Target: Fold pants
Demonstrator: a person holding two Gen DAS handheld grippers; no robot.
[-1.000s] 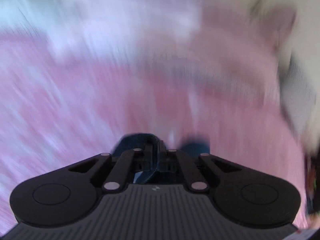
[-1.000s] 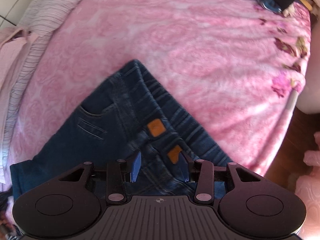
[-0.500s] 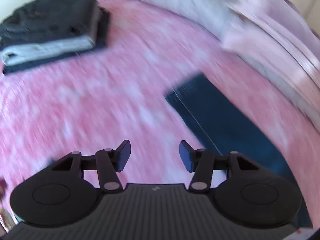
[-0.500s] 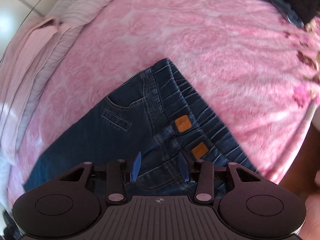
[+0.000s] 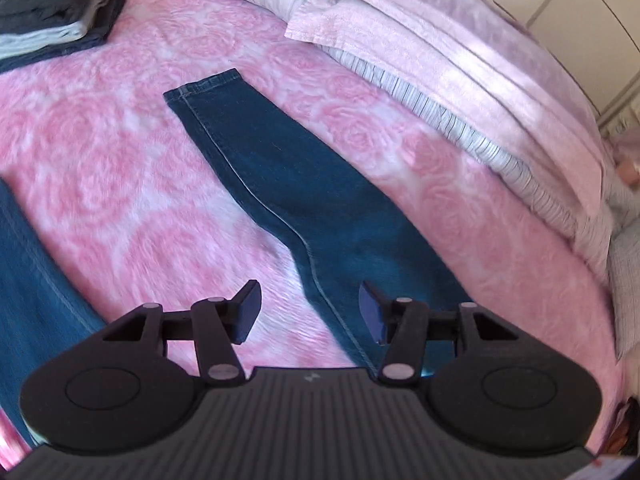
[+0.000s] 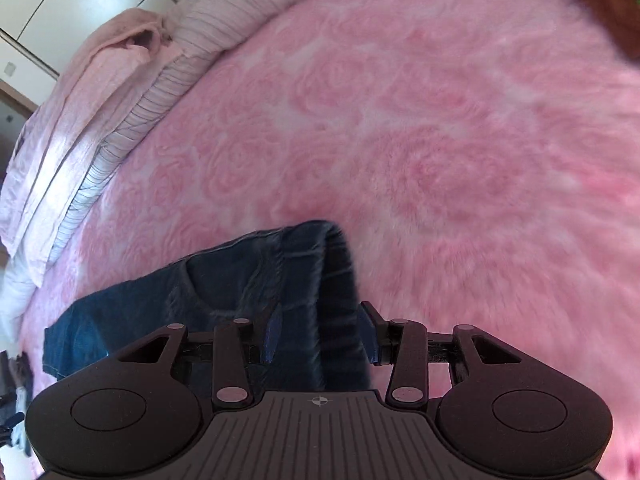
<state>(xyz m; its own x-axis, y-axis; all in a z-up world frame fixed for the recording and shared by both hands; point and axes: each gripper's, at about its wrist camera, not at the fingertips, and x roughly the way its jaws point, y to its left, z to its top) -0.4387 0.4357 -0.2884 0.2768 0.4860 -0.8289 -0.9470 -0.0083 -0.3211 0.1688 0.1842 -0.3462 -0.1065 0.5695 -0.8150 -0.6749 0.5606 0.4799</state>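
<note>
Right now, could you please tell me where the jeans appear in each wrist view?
Left wrist view: the jeans show as one leg running from the hem at upper centre down to the tool.
Right wrist view: the bunched waist end lies at lower centre.
Shared landmark: the striped pillow edge beside the pink blanket.

My left claw (image 5: 309,312) is off the denim now: clamped shut on it a second ago, jaws apart and empty now, with the jeans leg (image 5: 280,184) laid flat up the middle of the frame. My right claw (image 6: 320,334) has swung over the waistband of the jeans (image 6: 248,280); the tan patches have gone from view, and denim bunches dark between my pads.
</note>
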